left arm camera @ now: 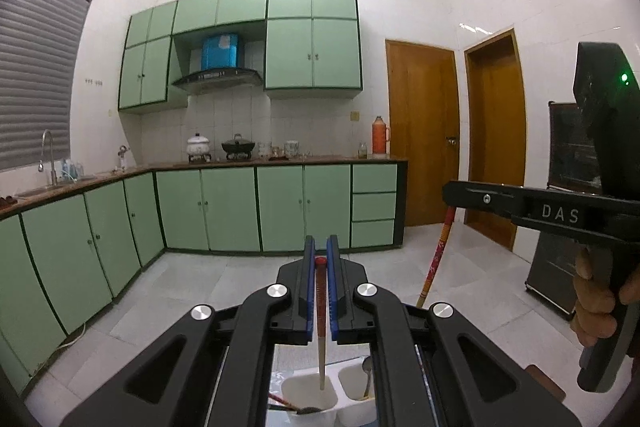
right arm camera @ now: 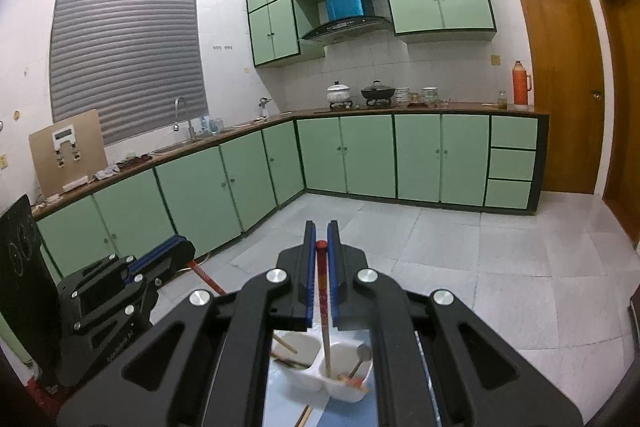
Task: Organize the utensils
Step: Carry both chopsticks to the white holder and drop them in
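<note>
My left gripper point(left arm camera: 321, 258) is shut on a red-topped chopstick point(left arm camera: 320, 307) held upright, its tip down in the left compartment point(left arm camera: 308, 393) of a white two-compartment holder. My right gripper point(right arm camera: 321, 241) is shut on another red-topped chopstick point(right arm camera: 324, 307), its tip in the right compartment point(right arm camera: 344, 375) of the holder. A metal spoon point(right arm camera: 362, 353) leans in the right compartment, and chopsticks point(right arm camera: 288, 347) lie in the left one. The right gripper also shows in the left wrist view point(left arm camera: 520, 203), the left gripper in the right wrist view point(right arm camera: 160, 255).
The holder stands on a blue-white surface point(right arm camera: 288, 399), where another chopstick point(right arm camera: 306, 415) lies loose. Beyond are green kitchen cabinets point(left arm camera: 240, 207), a tiled floor point(right arm camera: 480, 267), wooden doors point(left arm camera: 424, 131) and a dark appliance point(left arm camera: 568, 207) at right.
</note>
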Demonstrator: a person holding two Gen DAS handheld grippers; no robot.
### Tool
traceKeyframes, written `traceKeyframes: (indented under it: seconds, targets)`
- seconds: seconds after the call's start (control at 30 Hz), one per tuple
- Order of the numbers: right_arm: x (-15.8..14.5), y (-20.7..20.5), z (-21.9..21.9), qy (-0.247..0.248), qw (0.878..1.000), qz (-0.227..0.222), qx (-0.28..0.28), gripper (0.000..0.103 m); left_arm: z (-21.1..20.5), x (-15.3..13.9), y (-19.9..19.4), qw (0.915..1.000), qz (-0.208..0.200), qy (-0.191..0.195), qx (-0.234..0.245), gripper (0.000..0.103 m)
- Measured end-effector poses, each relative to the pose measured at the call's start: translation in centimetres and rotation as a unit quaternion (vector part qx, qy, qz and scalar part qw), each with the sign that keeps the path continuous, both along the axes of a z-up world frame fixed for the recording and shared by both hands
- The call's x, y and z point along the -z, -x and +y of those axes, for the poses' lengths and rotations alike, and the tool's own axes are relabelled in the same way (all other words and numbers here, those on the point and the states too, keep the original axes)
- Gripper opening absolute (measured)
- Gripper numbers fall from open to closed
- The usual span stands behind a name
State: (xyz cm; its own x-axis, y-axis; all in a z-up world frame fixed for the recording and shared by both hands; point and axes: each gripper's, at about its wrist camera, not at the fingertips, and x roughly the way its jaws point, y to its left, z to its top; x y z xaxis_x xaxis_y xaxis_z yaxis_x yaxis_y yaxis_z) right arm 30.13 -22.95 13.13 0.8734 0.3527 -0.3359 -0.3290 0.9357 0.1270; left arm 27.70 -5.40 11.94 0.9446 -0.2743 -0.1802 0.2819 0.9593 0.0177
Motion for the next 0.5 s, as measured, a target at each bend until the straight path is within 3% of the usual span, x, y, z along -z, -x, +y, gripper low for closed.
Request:
traceKeyframes:
  seconds: [0.5]
  targets:
    - [8.6, -5.0, 0.9, -0.004, 0.996, 0.084, -0.006, 0.006, -0.2, 8.3, -6.8, 0.9949, 0.099, -0.018, -0.005, 0.006]
